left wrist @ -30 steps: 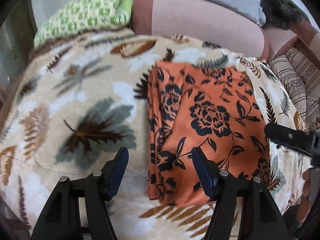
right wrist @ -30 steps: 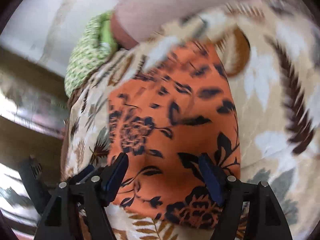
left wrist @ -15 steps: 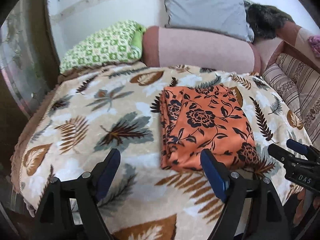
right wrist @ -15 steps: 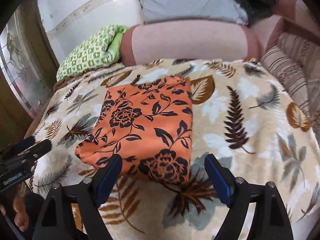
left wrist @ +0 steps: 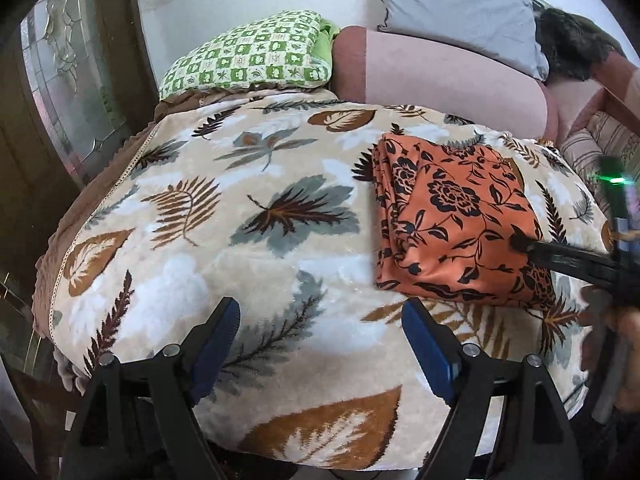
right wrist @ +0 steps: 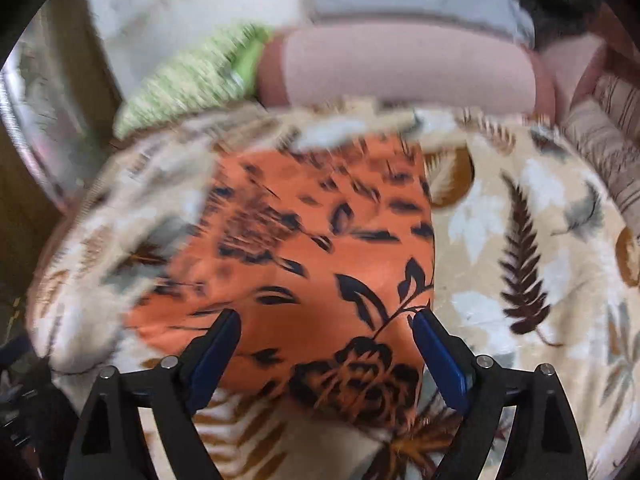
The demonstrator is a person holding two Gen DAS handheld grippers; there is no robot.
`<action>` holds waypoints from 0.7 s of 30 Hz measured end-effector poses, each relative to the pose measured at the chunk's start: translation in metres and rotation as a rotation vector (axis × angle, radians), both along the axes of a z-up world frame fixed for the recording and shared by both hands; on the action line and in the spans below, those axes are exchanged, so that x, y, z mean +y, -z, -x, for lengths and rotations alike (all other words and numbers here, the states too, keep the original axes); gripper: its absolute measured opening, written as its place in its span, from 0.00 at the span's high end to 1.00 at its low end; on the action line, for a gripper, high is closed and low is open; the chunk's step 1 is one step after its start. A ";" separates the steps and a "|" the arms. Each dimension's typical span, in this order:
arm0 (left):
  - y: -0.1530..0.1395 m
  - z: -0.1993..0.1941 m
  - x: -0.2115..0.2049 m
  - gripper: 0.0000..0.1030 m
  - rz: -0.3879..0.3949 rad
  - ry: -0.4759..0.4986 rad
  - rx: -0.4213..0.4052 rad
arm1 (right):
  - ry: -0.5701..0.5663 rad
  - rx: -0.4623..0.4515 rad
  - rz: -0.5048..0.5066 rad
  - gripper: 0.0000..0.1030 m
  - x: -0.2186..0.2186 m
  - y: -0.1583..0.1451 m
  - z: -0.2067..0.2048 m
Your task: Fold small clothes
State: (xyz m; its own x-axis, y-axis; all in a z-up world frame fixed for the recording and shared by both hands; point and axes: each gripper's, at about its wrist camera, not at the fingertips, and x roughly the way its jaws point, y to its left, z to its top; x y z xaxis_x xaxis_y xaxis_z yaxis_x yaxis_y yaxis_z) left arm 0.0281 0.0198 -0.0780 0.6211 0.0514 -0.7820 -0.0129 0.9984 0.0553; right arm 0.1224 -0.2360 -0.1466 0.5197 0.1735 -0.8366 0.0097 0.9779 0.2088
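Though blurred in the right view, folded orange cloth (right wrist: 320, 264) beneath wide-open right gripper (right wrist: 326, 344); left gripper (left wrist: 320, 334) agape, empty.

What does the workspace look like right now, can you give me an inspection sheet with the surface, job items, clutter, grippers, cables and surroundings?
Surface: leaf-print blanket covers the bed.
Job's things: orange floral cloth, folded into a rectangle, lying flat.
Clutter: nothing seen.
Grippers: left gripper open over bare blanket, empty, jaws just opened wider; right gripper open over the cloth's near edge, jaws just opened wider.
Cables: nothing seen.
Surroundings: green checked pillow, pink bolster, grey pillow.
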 end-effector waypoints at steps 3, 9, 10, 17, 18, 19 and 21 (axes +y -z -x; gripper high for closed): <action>-0.006 0.000 0.001 0.19 -0.010 -0.002 -0.023 | 0.035 -0.065 -0.066 0.13 -0.009 -0.015 -0.009; -0.007 -0.012 -0.001 0.19 0.001 -0.009 -0.010 | 0.029 0.076 -0.079 0.12 -0.012 0.005 -0.072; -0.008 -0.013 -0.001 0.19 0.000 -0.004 -0.010 | 0.037 0.131 -0.079 0.12 -0.012 0.014 -0.078; 0.002 -0.033 0.000 0.19 0.001 0.000 0.012 | 0.036 0.035 -0.115 0.11 -0.015 -0.008 -0.108; 0.003 -0.035 -0.001 0.19 0.002 -0.001 0.017 | 0.037 0.064 -0.100 0.11 -0.016 0.002 -0.121; 0.005 -0.037 -0.002 0.19 0.006 -0.001 0.023 | 0.043 0.107 -0.086 0.11 -0.018 0.015 -0.130; 0.006 -0.039 -0.004 0.19 0.015 0.004 0.031 | 0.044 0.151 -0.061 0.10 -0.018 0.030 -0.139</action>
